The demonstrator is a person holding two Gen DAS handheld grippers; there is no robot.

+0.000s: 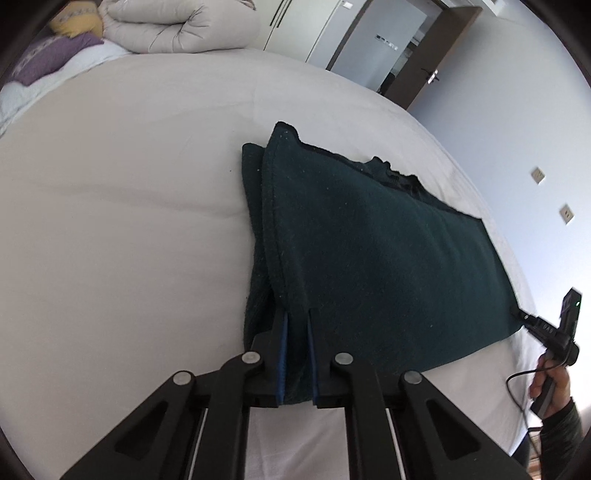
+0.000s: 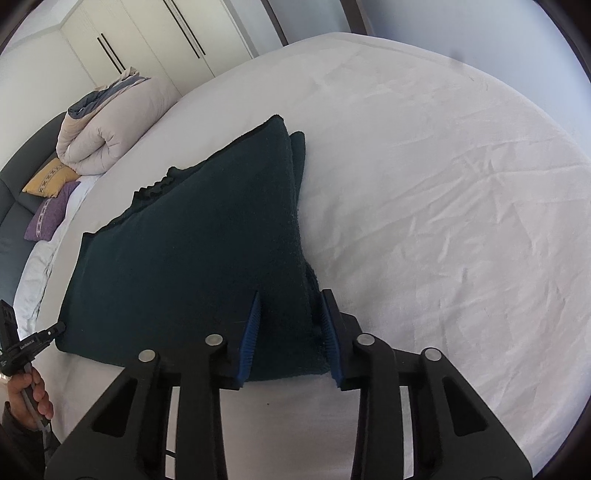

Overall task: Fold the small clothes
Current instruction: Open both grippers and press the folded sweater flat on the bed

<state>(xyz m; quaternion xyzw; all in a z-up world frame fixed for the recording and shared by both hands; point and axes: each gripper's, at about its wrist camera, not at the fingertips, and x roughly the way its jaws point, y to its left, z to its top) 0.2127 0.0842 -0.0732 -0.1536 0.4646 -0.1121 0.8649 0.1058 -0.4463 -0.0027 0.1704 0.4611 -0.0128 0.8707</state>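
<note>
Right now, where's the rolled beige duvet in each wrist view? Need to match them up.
Left wrist: rolled beige duvet at the top edge, left of centre, at the far end of the bed.
Right wrist: rolled beige duvet at upper left, in front of the wardrobe.
Shared landmark: the yellow pillow lies right beside the duvet in both.

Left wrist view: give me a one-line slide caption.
Left gripper shut on the near corner of a dark green garment on a white bed; right gripper at its other corner.
</note>
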